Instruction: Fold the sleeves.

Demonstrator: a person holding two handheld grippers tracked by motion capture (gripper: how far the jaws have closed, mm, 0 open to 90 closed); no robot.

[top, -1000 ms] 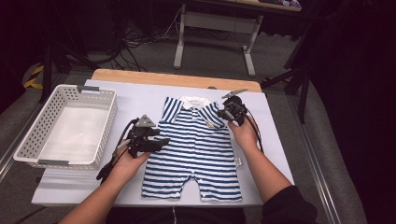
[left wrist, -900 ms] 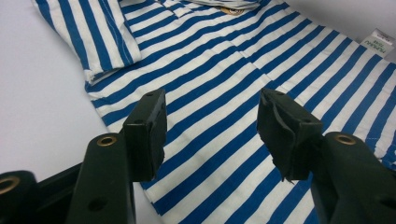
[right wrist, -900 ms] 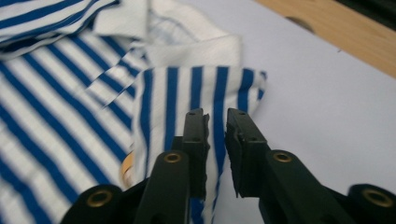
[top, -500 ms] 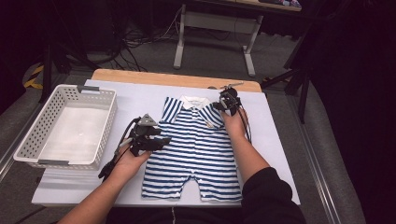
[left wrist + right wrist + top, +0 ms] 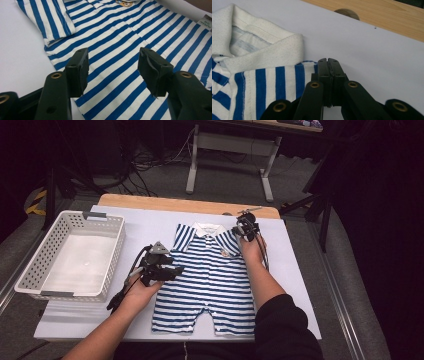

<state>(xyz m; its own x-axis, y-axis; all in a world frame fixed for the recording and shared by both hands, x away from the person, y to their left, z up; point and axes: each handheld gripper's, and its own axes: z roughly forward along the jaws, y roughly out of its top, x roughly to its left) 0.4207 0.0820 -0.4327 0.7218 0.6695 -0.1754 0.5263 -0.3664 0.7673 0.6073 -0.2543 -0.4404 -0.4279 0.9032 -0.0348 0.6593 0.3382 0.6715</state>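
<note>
Right gripper [image 5: 329, 61]: jaws have just closed, meeting at the romper's [image 5: 212, 275] far right shoulder edge beside the white collar [image 5: 265, 51]; whether cloth is pinched cannot be told. Left gripper [image 5: 112, 65]: jaws half open, holding nothing, poised over the left side seam. The blue-and-white striped romper lies flat mid-table [image 5: 300, 270], right of the white basket [image 5: 75, 255]. It is probably light, soft and limp; shoulders and hems look best for gripping.

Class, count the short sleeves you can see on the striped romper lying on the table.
1 for certain: on the striped romper, the left sleeve lies flat beside the collar. The other sleeve may be hidden under the right gripper.
</note>
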